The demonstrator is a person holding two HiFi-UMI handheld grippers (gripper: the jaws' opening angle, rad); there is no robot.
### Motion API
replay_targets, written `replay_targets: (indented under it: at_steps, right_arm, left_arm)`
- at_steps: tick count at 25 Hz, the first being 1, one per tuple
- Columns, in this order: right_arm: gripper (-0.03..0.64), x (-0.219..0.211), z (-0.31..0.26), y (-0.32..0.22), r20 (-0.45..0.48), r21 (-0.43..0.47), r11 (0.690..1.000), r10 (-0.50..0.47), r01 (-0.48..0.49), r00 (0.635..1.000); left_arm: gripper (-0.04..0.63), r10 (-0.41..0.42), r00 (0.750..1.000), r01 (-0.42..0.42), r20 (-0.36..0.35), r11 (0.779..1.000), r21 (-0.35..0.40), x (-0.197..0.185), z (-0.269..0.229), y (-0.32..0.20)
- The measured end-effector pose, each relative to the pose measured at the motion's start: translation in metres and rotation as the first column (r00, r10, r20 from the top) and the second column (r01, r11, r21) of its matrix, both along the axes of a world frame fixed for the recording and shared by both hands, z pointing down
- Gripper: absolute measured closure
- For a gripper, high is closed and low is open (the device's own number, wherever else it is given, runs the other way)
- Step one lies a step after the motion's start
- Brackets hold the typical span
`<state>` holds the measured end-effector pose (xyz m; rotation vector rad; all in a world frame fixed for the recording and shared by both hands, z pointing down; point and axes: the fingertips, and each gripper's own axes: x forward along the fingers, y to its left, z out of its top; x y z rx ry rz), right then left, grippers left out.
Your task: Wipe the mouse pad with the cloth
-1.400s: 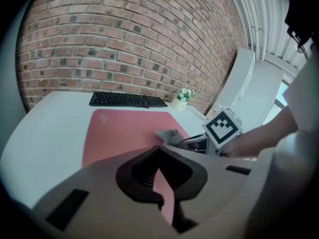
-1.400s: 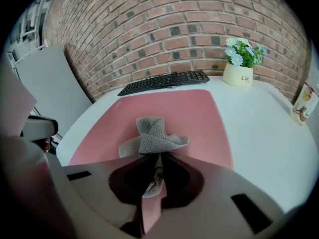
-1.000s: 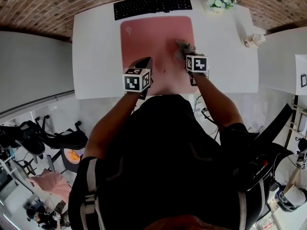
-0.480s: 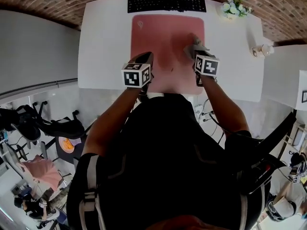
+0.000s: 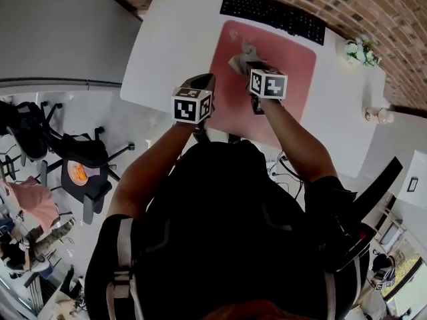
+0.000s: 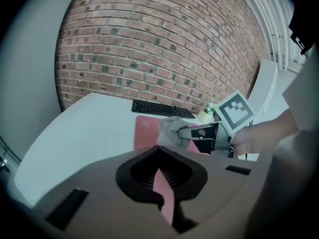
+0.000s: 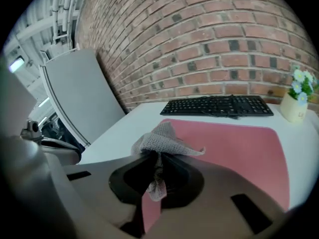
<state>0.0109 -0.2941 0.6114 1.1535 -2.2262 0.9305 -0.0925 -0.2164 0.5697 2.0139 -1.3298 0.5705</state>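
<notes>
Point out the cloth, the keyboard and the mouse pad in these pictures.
cloth (image 7: 160,139), right gripper view, on its bunched grey top
keyboard (image 7: 219,106), right gripper view, on the middle keys
mouse pad (image 7: 239,146), right gripper view, on its bare pink surface

Bright, even light, pad (image 5: 287,65) flatly lit; fisheye bends edges, corners black; near foreground soft, perhaps out of focus.

A long black computer keyboard (image 5: 273,14) lies at the top of the head view, along the far edge of a white rectangular desk (image 5: 170,42) that stands against a red brick wall (image 5: 380,9). To the right of the keyboard, in the upper right, stands a small pot of white flowers (image 5: 359,49). At the middle left, beside the desk, a black swivel chair (image 5: 83,169) carries something orange on its seat.
</notes>
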Motion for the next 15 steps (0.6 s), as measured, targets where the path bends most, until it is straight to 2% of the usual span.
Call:
replay_targets:
  at_steps: [3, 7, 11, 15]
  right_arm:
    - [0.58, -0.038, 0.013, -0.011, 0.009, -0.037, 0.999, -0.04, 0.04, 0.999]
    - [0.58, -0.076, 0.028, -0.017, 0.011, -0.079, 0.994, -0.08, 0.081, 0.997]
    - [0.58, -0.09, 0.038, -0.028, 0.016, -0.093, 0.992, -0.082, 0.084, 0.996]
    - [0.58, -0.084, 0.056, -0.025, 0.006, -0.132, 0.989, -0.065, 0.065, 0.998]
  left_arm:
    - [0.596, -0.028, 0.999, 0.028, 0.028, 1.0, -0.009, -0.018, 0.001, -0.003]
    - [0.597, -0.086, 0.996, 0.086, 0.014, 0.996, -0.027, -0.035, 0.006, -0.011]
    - [0.597, -0.08, 0.997, 0.08, 0.016, 0.996, -0.035, -0.037, 0.01, -0.019]
    - [0.595, -0.069, 0.997, 0.07, 0.023, 0.995, -0.069, -0.035, 0.018, -0.013]
